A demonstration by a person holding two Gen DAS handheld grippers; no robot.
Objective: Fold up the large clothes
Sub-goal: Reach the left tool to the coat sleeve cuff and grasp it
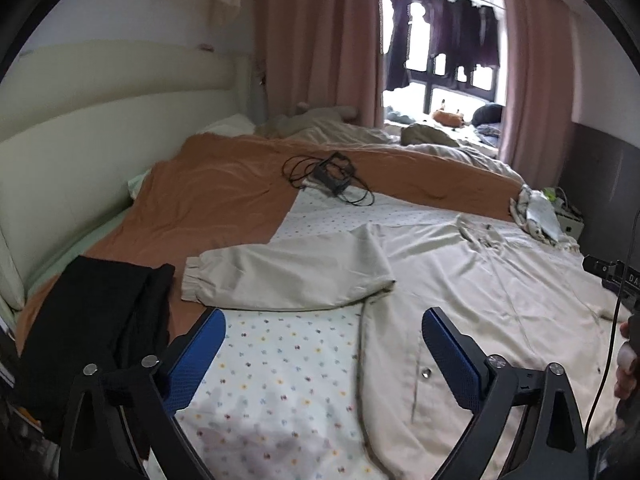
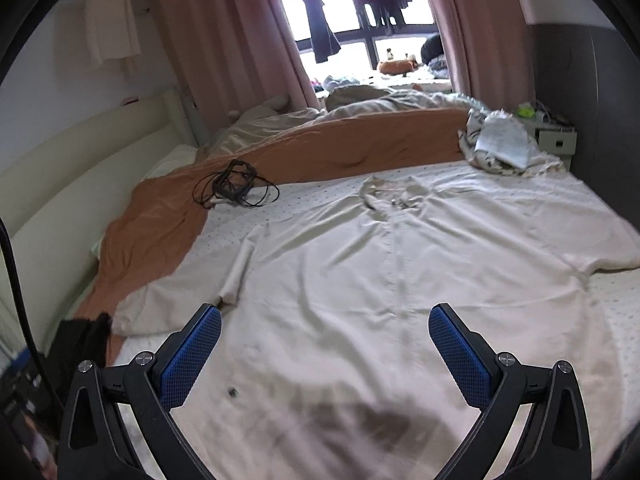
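While both claws, left claw [image 1: 322,346] and right claw [image 2: 324,344], are hovering wide open and empty, the beige shirt [image 2: 400,280] is lying spread on the bed [image 1: 280,380]; grabbing bedsheet along with its hem risks bunching.

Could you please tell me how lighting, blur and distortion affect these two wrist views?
Left wrist view: the bright window is blown out and the cream padded headboard bows from fisheye. Right wrist view: the large beige button-up shirt smears with blur near the lens, under a dark shadow.
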